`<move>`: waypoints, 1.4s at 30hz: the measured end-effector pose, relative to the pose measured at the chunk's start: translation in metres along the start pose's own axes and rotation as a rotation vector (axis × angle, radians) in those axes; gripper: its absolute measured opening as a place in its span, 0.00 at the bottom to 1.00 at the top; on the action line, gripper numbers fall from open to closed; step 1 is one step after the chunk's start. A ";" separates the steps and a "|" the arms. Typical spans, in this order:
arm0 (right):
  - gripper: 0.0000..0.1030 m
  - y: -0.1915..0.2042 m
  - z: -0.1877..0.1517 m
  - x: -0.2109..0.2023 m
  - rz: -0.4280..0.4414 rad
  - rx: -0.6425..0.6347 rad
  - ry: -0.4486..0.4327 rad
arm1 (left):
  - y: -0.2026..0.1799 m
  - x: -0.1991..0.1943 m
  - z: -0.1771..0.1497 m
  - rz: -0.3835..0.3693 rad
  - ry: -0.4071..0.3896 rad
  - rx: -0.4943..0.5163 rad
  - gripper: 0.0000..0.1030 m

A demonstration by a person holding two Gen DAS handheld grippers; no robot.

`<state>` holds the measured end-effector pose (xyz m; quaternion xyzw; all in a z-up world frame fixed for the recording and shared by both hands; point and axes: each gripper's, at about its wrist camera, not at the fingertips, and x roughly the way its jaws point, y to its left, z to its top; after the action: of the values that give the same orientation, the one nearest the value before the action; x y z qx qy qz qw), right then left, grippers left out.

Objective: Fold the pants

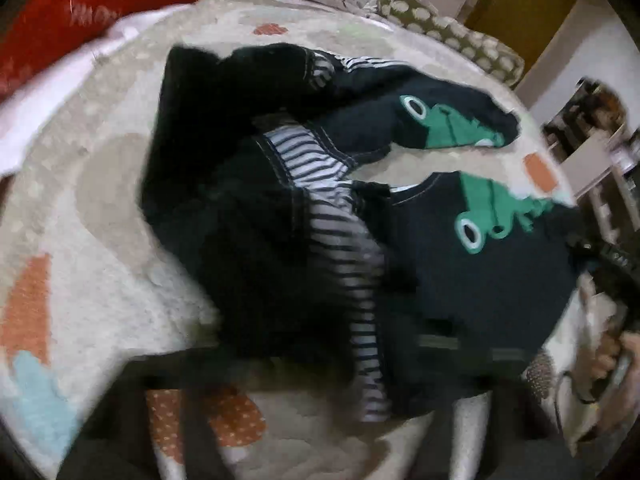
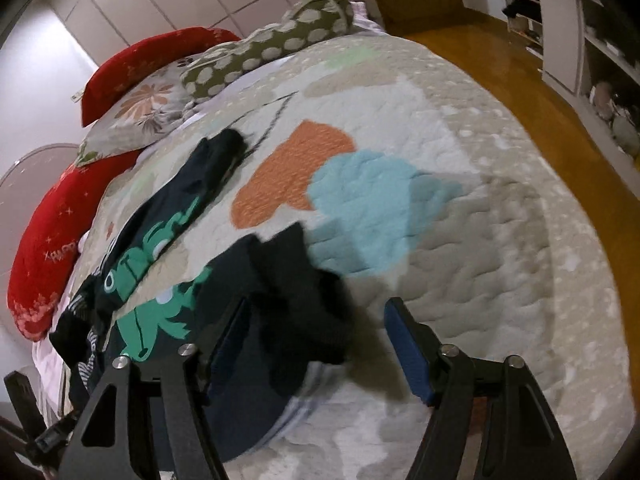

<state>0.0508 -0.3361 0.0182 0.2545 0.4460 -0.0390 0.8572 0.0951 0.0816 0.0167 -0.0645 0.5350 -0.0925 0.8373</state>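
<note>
Dark navy pants [image 1: 460, 280] with green frog patches on the knees and striped lining lie spread and rumpled on the quilt; they also show in the right wrist view [image 2: 280, 304]. My right gripper [image 2: 316, 340] is open, with one leg's cuff lying between its blue pads [image 2: 408, 348]. It also shows at the right edge of the left wrist view [image 1: 612, 276]. My left gripper [image 1: 320, 364] is a dark blur at the bottom, over the pants' waist end; its state is not clear.
The quilt [image 2: 460, 208] has orange and blue patches. Red pillows [image 2: 52, 232], a floral pillow [image 2: 140, 112] and a dotted cushion [image 2: 260, 52] lie at the head. Wooden floor [image 2: 560, 112] and shelves [image 2: 592, 40] are beyond the bed's edge.
</note>
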 end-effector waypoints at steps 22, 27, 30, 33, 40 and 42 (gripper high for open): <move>0.43 -0.009 -0.076 -0.077 0.038 0.037 0.030 | 0.092 -0.085 -0.059 -0.041 -0.144 -0.204 0.53; 0.46 0.012 -0.021 -0.076 0.007 0.008 -0.009 | 0.096 -0.108 -0.067 -0.079 -0.231 -0.226 0.57; 0.46 0.036 0.020 -0.042 0.031 -0.006 -0.003 | 0.101 -0.113 -0.067 -0.079 -0.248 -0.237 0.65; 0.46 0.058 0.061 0.003 0.005 0.007 -0.008 | 0.110 -0.106 -0.068 -0.087 -0.239 -0.256 0.65; 0.48 0.097 0.124 0.107 -0.096 -0.005 0.044 | 0.122 -0.077 -0.063 -0.111 -0.168 -0.288 0.65; 0.44 0.099 0.127 0.124 -0.108 -0.002 0.063 | 0.123 -0.072 -0.063 -0.121 -0.153 -0.295 0.65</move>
<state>0.2491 -0.2901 0.0204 0.2303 0.4861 -0.0769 0.8395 0.0188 0.2173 0.0283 -0.2256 0.4727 -0.0579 0.8499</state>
